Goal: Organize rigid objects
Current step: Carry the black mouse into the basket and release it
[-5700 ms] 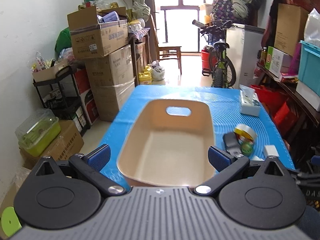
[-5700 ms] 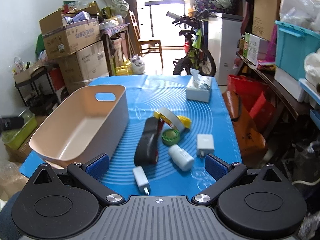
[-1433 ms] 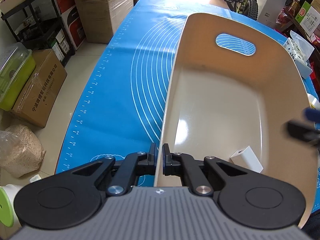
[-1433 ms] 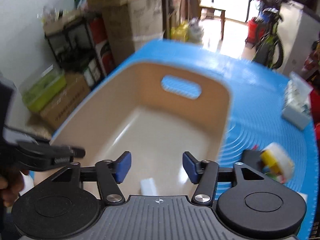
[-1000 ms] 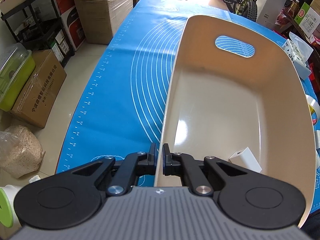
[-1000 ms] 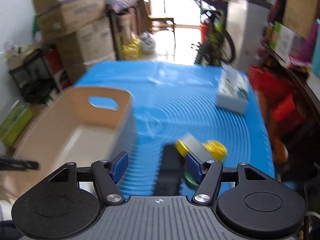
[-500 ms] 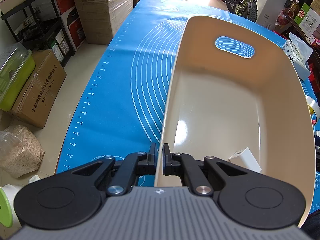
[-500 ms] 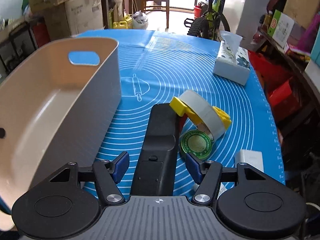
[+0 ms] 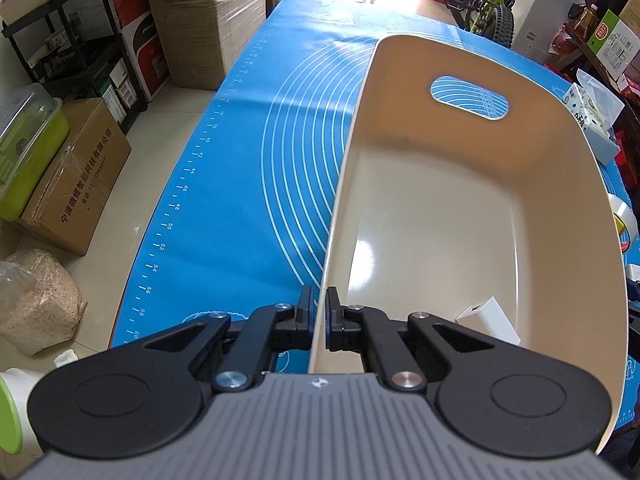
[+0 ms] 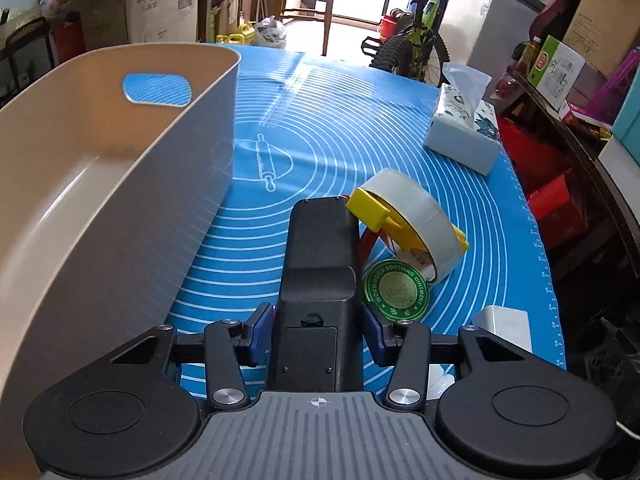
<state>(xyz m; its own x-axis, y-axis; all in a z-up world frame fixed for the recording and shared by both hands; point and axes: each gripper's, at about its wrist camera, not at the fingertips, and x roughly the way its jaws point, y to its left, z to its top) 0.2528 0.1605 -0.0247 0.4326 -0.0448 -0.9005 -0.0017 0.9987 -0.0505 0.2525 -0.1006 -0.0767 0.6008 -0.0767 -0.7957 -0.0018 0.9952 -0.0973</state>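
- Cluttered storeroom: stacked cartons, a bicycle by the bright doorway. The bench is covered by a blue mat (image 10: pixel 320 120) printed with rings.
- Left tongs (image 9: pixel 318 316) pressed together on the near rim of the beige bin (image 9: pixel 440 200), steadying it. One white adapter (image 9: pixel 490 320) lies inside, near that corner.
- Right tongs (image 10: pixel 318 330) closing around the black device (image 10: pixel 320 264), which lies flat on the mat just right of the bin. Pads sit either side of its near end; contact looks close, but I cannot confirm firm pressure.
- Risk: the grip is at one end of a long body. On lifting, the far end may droop or swivel out of the pads.
- Risk: the tape roll on its yellow dispenser (image 10: pixel 408 216) leans on the device's far right edge; lifting may topple or drag it.
- Risk: the green ointment tin (image 10: pixel 396 290) sits just beside the right pad and may get nudged.
- Risk: the bin wall is close on the left; a low carry could strike it.
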